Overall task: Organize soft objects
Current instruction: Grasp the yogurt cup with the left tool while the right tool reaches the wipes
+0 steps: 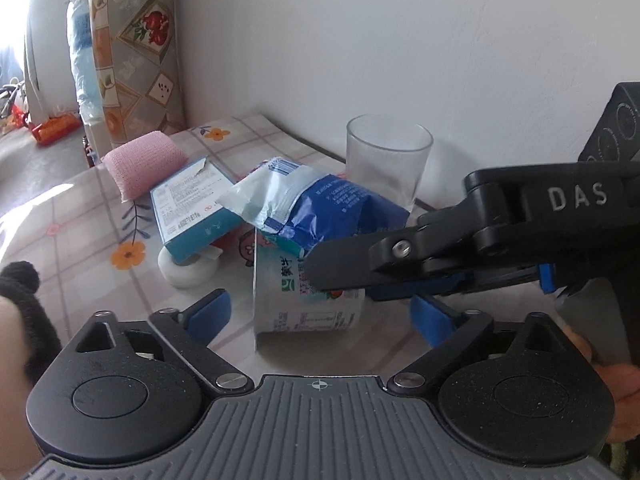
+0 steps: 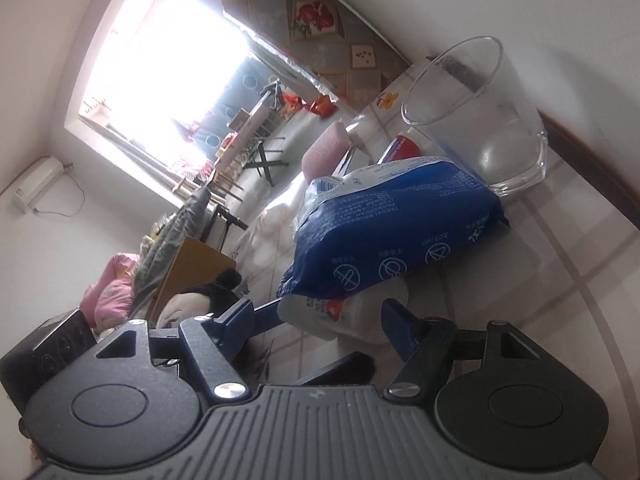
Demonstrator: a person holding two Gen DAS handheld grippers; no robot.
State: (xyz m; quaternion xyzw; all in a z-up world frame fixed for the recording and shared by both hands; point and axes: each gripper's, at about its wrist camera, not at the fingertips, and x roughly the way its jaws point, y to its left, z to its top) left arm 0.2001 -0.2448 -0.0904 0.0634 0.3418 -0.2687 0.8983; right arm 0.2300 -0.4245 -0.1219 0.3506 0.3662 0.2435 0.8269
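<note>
A floral checked tablecloth (image 1: 72, 216) covers the table against a white wall. Nearest, the left gripper (image 1: 320, 312) stands open astride a white carton (image 1: 308, 304), pads clear. The right gripper (image 2: 320, 316) straddles the same carton; pad contact cannot be determined. A blue soft pack (image 1: 320, 204) lies on the carton. Farther: teal box (image 1: 196, 208), pink sponge (image 1: 144, 164), glass (image 1: 384, 160). Only the right view shows the window (image 2: 160, 60).

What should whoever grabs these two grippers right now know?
Left hand-held gripper: open, milk carton between its fingers, not gripped.
Right hand-held gripper: open, at the same carton from the side.
Blue pouch lies on top of the carton; pink sponge, teal box and glass behind.
Done: nothing sorted.
Left: all of it.
</note>
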